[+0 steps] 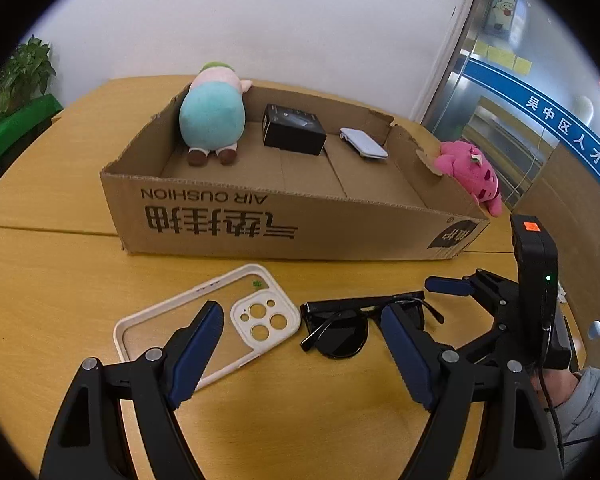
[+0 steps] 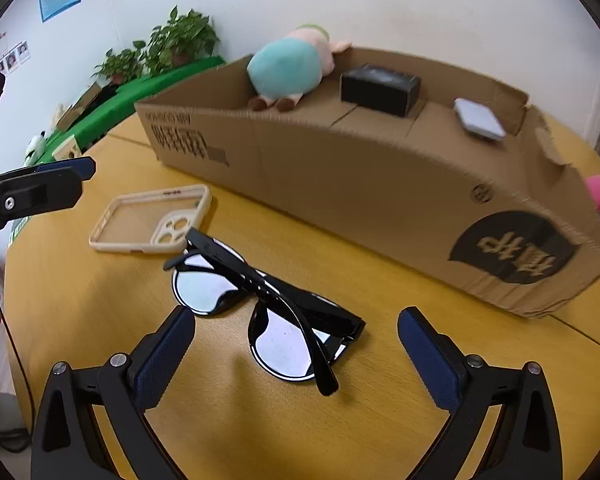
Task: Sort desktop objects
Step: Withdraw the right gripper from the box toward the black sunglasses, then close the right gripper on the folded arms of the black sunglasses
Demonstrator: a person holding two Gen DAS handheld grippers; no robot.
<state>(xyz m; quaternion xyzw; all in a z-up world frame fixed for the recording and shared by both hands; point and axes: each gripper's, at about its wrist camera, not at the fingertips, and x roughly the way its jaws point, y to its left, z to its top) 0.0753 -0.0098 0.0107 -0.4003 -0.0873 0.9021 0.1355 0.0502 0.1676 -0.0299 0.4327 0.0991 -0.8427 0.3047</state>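
Right wrist view: my right gripper gapes wide over folded black plastic sunglasses on the yellow wooden table (light, scratch-prone lenses); I'd pinch the frame.

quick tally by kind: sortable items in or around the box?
Plush toys: 2, teal plush, pink plush
Black box: 1
Power bank: 1
Phone case: 1
Sunglasses: 1
Total: 6
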